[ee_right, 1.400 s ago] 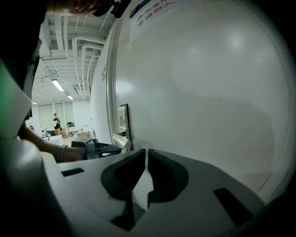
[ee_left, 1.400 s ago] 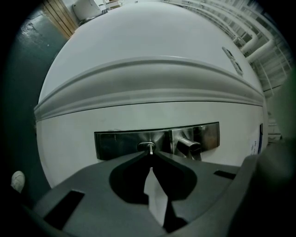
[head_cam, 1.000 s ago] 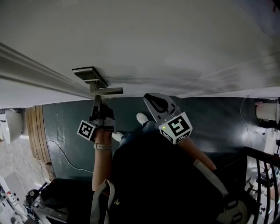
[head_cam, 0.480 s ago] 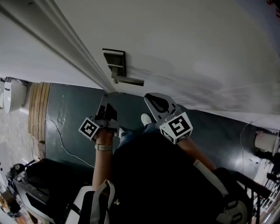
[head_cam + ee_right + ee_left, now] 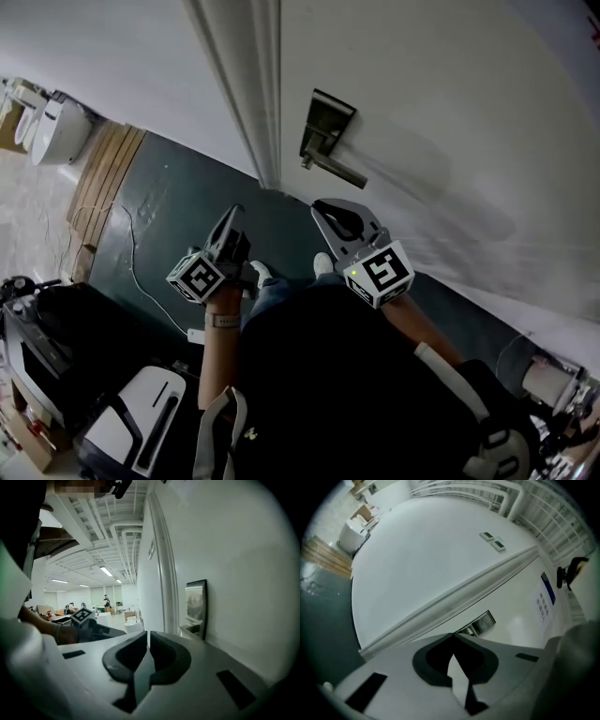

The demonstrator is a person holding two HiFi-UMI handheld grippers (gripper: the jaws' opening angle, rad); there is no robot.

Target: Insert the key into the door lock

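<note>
Shifted right since a moment ago, the silver metal lever lock [image 5: 327,128] is seen on the white door [image 5: 450,103]; left gripper [image 5: 233,216] and right gripper [image 5: 324,210] are held near it, untouching, both sets of jaws pressed together.

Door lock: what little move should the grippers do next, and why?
Probably raise the right gripper toward the lock plate: it hangs short of the handle, apart from the door. Its jaws are together, and I see no key between them.
</note>
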